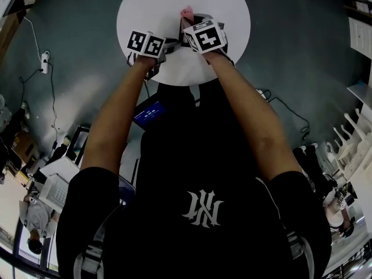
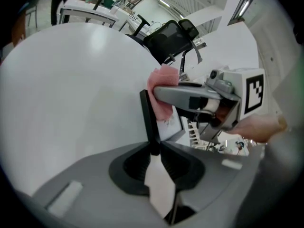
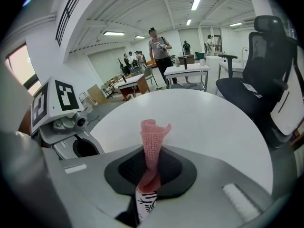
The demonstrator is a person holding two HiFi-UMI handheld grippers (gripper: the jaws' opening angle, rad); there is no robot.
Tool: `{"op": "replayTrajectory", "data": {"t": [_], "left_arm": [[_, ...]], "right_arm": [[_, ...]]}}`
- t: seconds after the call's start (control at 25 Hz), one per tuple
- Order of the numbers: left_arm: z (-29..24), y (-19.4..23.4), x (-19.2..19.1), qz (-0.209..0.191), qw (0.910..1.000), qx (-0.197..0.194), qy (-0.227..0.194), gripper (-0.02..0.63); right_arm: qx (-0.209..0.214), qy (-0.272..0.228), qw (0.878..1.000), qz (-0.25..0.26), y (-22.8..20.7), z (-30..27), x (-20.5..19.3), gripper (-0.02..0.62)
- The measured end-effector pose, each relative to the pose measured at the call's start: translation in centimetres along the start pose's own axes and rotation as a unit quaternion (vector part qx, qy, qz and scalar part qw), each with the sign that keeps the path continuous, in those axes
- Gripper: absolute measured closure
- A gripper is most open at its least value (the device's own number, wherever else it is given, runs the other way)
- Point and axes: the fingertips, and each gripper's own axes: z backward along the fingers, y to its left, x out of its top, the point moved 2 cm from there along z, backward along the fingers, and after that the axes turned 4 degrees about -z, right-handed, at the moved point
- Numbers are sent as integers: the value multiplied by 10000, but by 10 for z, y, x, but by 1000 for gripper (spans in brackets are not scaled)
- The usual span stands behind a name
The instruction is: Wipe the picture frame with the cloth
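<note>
Our left tongs (image 2: 153, 152) clamp the picture frame (image 2: 147, 120) upright; our right tongs (image 3: 151, 174), clenched on the pink cloth (image 3: 153, 134), touch the frame's upper right face.

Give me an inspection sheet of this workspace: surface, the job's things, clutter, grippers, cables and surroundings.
Surface: round white table.
Job's things: pink cloth, bunched and standing upright; picture frame, dark-edged, seen edge-on, with the cloth against its upper part.
Clutter: nothing seen on the table.
Grippers: left gripper shut on the picture frame; right gripper shut on the cloth.
Cables: cables and a power strip lie on the floor, off the table.
Surroundings: black office chair beside the table; desks and standing people farther off.
</note>
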Motion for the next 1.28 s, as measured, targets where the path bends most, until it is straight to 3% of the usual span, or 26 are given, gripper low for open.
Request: {"op": "replayTrajectory", "data": {"t": [1.28], "left_arm": [[10,7,-5,81,9999,25,-104,538]], "right_arm": [[-645,41,9977,183,-56,39,-33,563]]}}
